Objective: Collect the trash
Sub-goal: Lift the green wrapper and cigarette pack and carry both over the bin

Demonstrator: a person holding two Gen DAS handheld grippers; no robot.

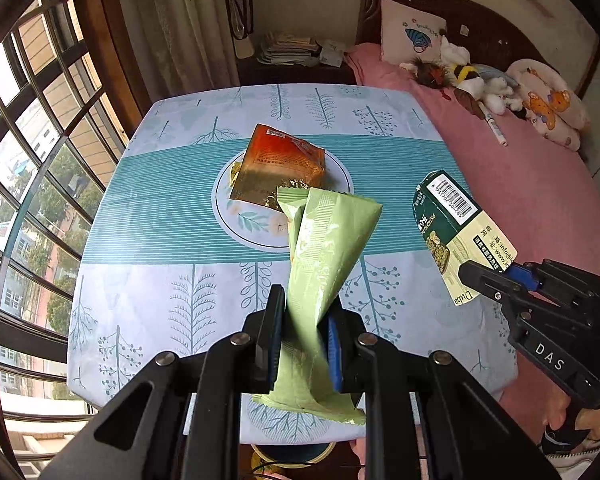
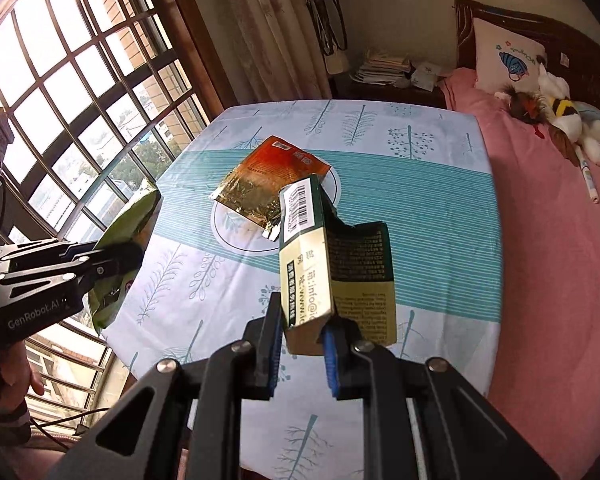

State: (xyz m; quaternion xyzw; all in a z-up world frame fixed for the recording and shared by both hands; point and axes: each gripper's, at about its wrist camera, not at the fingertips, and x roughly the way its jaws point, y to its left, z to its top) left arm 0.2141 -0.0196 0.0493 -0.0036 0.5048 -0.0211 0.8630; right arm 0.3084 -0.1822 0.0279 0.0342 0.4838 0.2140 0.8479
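My left gripper [image 1: 305,312] is shut on a light green wrapper [image 1: 324,248] and holds it above the table; both also show at the left of the right wrist view, the gripper [image 2: 116,260] and the wrapper [image 2: 130,220]. My right gripper [image 2: 302,316] is shut on a torn dark green and cream carton [image 2: 332,256] with a barcode, held above the table; it shows at the right of the left wrist view [image 1: 456,236] with the gripper [image 1: 476,280]. An orange and gold foil packet [image 1: 278,168] lies on a white plate [image 1: 256,232] at the table's middle, also in the right wrist view [image 2: 268,180].
The table [image 1: 160,208] has a blue tree-print cloth. A pink bed [image 1: 520,192] with pillows and plush toys stands right of it. A barred window [image 1: 28,152] is at the left. A dark nightstand [image 1: 292,68] with papers stands behind the table.
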